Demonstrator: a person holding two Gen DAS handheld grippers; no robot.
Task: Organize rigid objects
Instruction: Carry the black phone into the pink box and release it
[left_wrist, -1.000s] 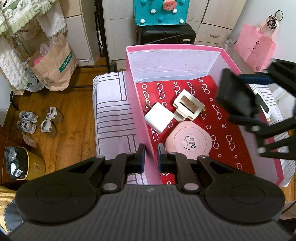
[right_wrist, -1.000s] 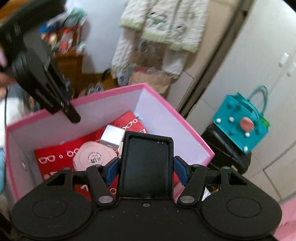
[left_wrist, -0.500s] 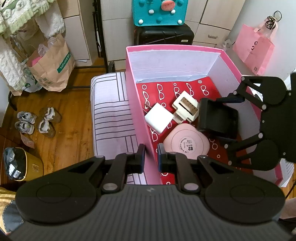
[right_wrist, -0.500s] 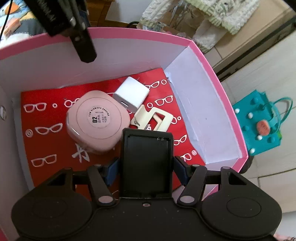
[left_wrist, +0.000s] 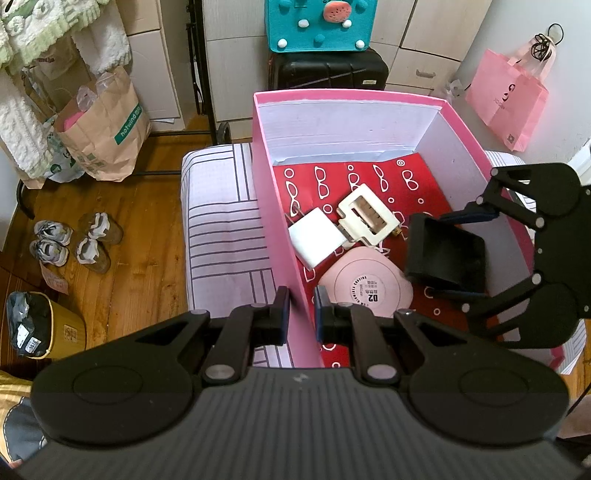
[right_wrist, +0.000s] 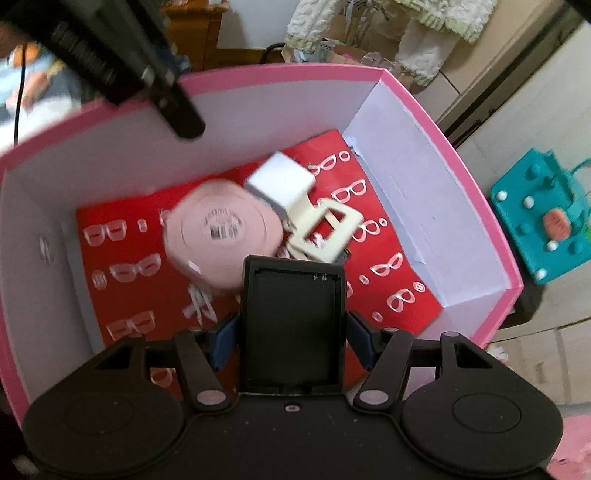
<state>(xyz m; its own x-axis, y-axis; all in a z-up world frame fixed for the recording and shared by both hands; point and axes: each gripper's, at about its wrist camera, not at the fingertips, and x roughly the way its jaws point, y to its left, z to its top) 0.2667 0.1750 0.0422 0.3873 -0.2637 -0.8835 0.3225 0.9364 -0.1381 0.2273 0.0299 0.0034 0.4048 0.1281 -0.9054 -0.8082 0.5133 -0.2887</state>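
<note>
Right gripper (right_wrist: 291, 332) holds a black rectangular tray-like case (right_wrist: 291, 325), jaws closed on its two long sides; case is matte, with a raised rim, a recessed flat interior and small notches on the far short edge. In the left wrist view the case (left_wrist: 443, 254) is inside the pink box (left_wrist: 277, 221), above the red lining near the box's right wall, tilted. Whether it touches the box floor cannot be told. Left gripper (left_wrist: 299, 314) has jaws narrow, straddling the box's left wall at its near end, one finger outside, one inside. Box is pink outside, white inside, floor lined with red paper (left_wrist: 369, 177) printed with white spectacles. On the lining: white cube charger (left_wrist: 316, 238) near the left wall, cream hair claw clip (left_wrist: 367, 216) touching it toward the centre, round pink compact (left_wrist: 365, 286) labelled "02" just beside both, toward the near edge. Box sits on a striped cushion (left_wrist: 221, 236)
</note>
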